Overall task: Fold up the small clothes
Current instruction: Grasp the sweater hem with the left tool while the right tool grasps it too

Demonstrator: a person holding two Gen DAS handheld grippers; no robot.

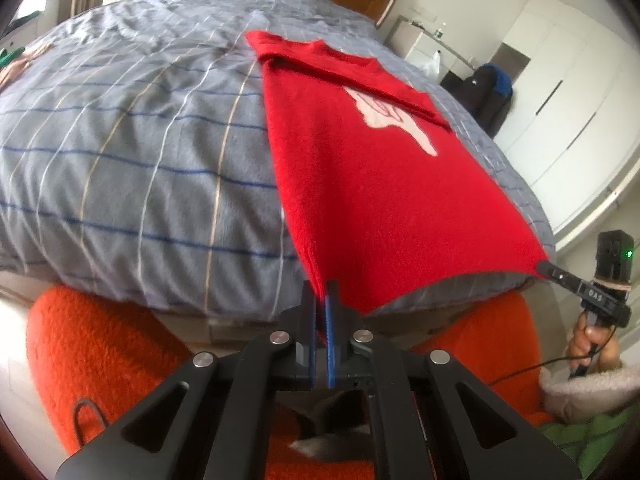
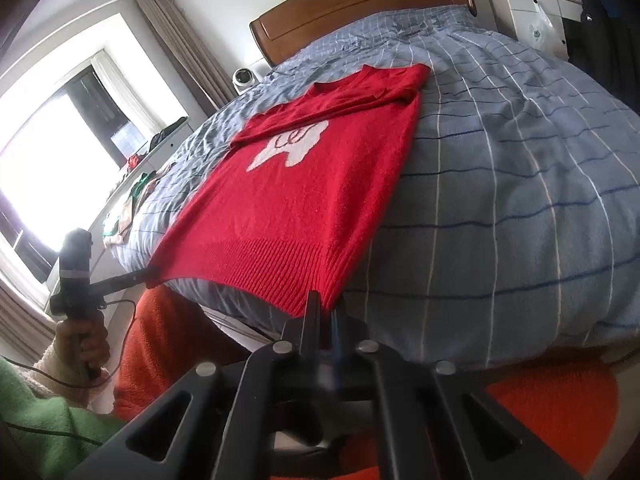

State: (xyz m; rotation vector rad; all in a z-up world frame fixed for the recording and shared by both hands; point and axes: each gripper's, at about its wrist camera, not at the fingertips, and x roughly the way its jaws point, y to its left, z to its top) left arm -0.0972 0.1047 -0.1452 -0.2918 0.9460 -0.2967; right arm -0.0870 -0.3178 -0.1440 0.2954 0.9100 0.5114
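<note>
A small red sweater with a white motif lies on the checked grey bed cover, sleeves folded across its chest and collar toward the headboard. My left gripper is shut on the hem's left corner at the bed's near edge. In the same view my right gripper pinches the hem's other corner, with a hand on its handle. In the right wrist view the sweater stretches away from my right gripper, which is shut on the ribbed hem. My left gripper holds the far corner there. The hem is lifted slightly off the cover.
A wooden headboard closes the far end of the bed. The person's orange-clad legs stand against the near edge. White wardrobe doors and a dark bag are on the right; a window and sill on the left.
</note>
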